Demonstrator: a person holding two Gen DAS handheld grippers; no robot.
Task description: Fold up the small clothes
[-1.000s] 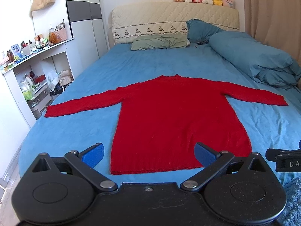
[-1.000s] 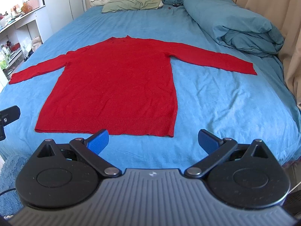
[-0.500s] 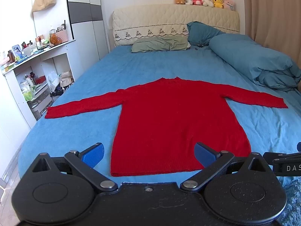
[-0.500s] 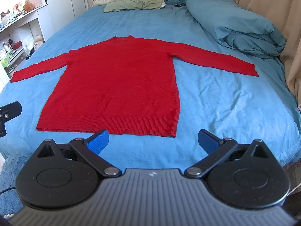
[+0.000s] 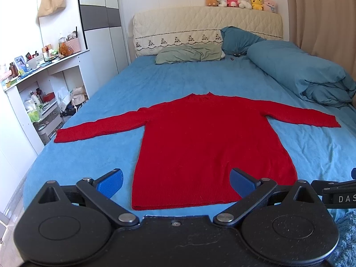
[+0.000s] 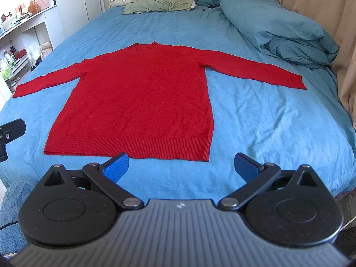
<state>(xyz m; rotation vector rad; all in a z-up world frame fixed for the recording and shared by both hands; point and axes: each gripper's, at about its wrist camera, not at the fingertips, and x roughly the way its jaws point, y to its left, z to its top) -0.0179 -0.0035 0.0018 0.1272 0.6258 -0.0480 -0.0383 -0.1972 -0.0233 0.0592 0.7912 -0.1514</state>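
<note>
While the sweater (image 5: 211,142) lies flat on the bed (image 5: 155,82) just ahead, my left gripper (image 5: 176,181) and right gripper (image 6: 181,166) stay apart; the right has come nearer its hem.

Bed (image 5: 155,84) under a blue sheet. Red sweater (image 5: 207,142) flat mid-bed, both sleeves spread, hem toward the foot. Green pillow (image 5: 189,53) and blue pillow (image 5: 238,40) by the headboard; rolled blue duvet (image 5: 300,71) along right edge.
</note>
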